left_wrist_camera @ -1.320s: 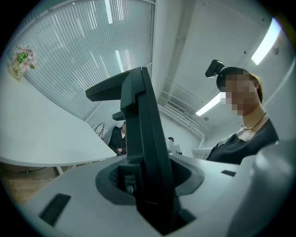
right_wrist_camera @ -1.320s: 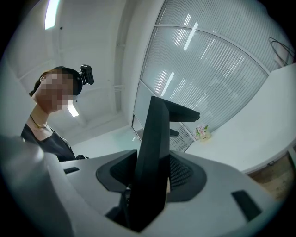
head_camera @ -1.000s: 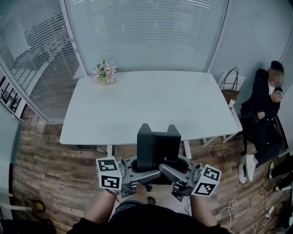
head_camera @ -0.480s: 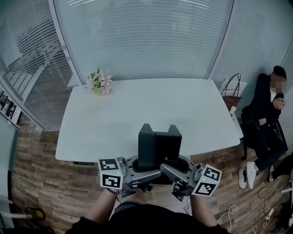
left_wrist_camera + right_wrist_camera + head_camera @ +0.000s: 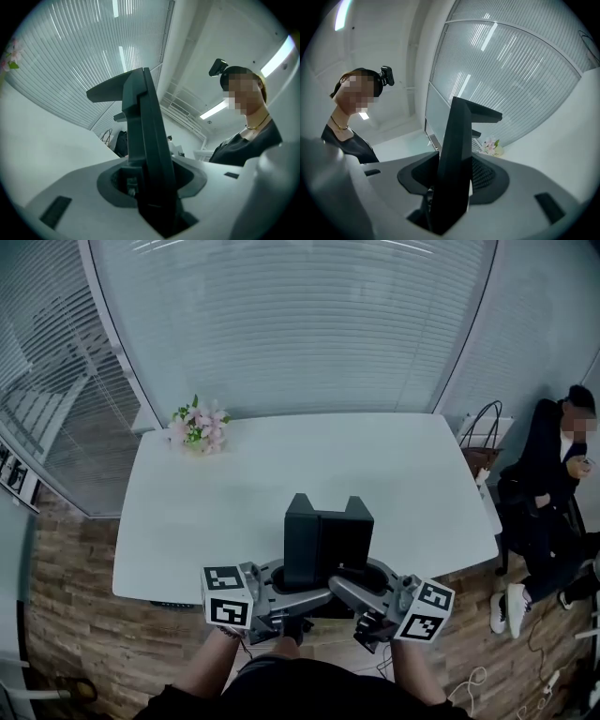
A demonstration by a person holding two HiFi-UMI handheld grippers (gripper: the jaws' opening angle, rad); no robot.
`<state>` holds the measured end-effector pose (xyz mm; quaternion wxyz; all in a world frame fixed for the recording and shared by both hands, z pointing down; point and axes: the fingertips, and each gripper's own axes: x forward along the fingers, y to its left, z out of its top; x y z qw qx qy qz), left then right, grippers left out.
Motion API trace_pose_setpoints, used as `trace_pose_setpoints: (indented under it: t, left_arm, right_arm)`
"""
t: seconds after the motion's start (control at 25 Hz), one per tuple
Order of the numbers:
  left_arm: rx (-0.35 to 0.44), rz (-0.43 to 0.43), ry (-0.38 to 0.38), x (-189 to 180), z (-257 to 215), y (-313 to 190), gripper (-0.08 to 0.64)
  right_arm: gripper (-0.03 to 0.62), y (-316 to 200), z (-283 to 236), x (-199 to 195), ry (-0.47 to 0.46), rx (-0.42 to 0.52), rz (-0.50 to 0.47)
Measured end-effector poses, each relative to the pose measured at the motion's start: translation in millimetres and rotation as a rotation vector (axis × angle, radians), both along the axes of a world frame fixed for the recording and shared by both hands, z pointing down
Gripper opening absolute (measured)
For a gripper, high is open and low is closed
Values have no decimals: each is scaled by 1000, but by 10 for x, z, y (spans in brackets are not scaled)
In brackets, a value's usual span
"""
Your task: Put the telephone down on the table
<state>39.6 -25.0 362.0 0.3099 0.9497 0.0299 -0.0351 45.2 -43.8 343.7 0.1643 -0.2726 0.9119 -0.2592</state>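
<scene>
**Telephone in two-gripper carry at near table edge**

The black boxy plastic telephone [image 5: 323, 542] is airborne and upright over the near edge of the white rectangular table [image 5: 281, 474], roughly mid-width. It is not set down yet.

The left gripper [image 5: 292, 592] and right gripper [image 5: 356, 591] are both clamped on its lower end, one from each side. The left gripper view shows the telephone's dark edge [image 5: 146, 154] pinched between the grey jaws. The right gripper view shows the same slab [image 5: 454, 159].

Handling, my read:
- It has a rigid hard shell and probably moderate weight.
- Its smooth sides carry a slip risk.
- It is tall above the grip, so it could tip.
- Keep the low hold on opposite flat sides, with both clamps on until the base sits flat.

Versus a second ago:
- The table is closer and fills more of the head view, and its near edge now sits under the telephone.
- The pink flower bunch [image 5: 197, 425] at the far-left corner has slid lower in frame.
- The seated person in dark clothes [image 5: 553, 493] has drifted further right.
- The grip and the telephone's posture are unchanged.
</scene>
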Motion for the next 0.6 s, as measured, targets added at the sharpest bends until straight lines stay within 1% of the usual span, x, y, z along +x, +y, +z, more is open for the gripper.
trace_pose_setpoints:
  t: [0.4, 0.6]
  left_arm:
    - [-10, 12, 2, -109, -23, -731, 190]
    - [-15, 21, 5, -156, -24, -991, 190]
  right_arm:
    - [179, -731, -25, -105, -6, -5, 17]
    - [178, -992, -27, -153, -7, -8, 28]
